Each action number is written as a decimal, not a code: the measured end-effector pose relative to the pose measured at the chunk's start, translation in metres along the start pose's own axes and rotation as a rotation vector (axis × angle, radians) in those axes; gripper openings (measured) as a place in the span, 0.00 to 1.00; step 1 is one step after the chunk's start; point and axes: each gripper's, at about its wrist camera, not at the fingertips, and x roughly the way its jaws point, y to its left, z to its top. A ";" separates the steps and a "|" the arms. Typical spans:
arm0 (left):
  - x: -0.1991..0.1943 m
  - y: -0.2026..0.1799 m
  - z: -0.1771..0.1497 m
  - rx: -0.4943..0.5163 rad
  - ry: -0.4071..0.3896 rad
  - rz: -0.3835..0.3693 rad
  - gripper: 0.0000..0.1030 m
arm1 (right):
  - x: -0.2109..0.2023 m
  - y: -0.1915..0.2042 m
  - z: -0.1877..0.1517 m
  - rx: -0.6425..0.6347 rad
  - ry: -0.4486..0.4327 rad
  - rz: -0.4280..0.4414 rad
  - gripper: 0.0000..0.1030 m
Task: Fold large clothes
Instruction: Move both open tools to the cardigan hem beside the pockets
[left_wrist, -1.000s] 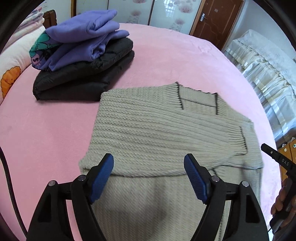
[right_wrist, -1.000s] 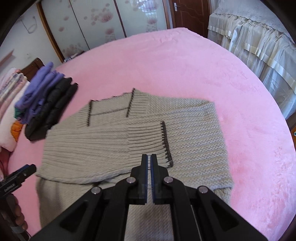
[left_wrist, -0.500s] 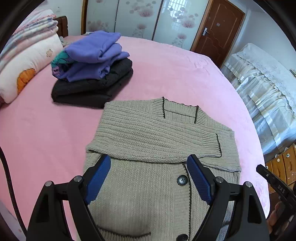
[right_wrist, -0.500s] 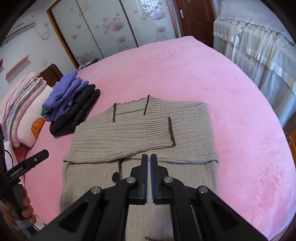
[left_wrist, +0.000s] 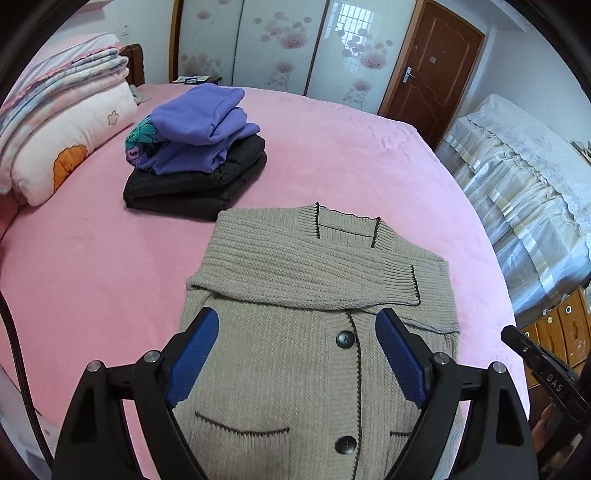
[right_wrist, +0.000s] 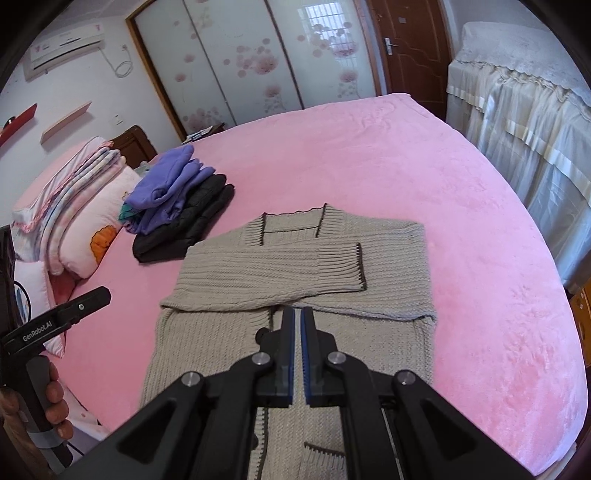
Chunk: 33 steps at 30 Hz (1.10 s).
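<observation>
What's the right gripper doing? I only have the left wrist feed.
Observer: The right gripper is shut, with nothing between its pads. It is poised above the cardigan, just below the folded sleeve.
Operator: Anything on the wall left of the wardrobe?
Observer: An air conditioner is mounted high up, with a cable looping down beside it.

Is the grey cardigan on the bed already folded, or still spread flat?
Partly folded: the cardigan has both sleeves crossed over its chest, while the body lies at full length.
</observation>
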 end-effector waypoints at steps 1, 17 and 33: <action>-0.002 0.001 -0.002 -0.002 0.000 0.008 0.84 | 0.001 0.000 -0.001 0.005 0.005 0.010 0.03; 0.002 -0.001 -0.016 0.091 -0.018 0.018 0.84 | -0.014 -0.003 -0.032 0.052 -0.069 -0.025 0.18; 0.030 0.017 -0.057 0.096 -0.016 0.014 0.84 | 0.012 -0.006 -0.075 0.014 -0.029 -0.022 0.20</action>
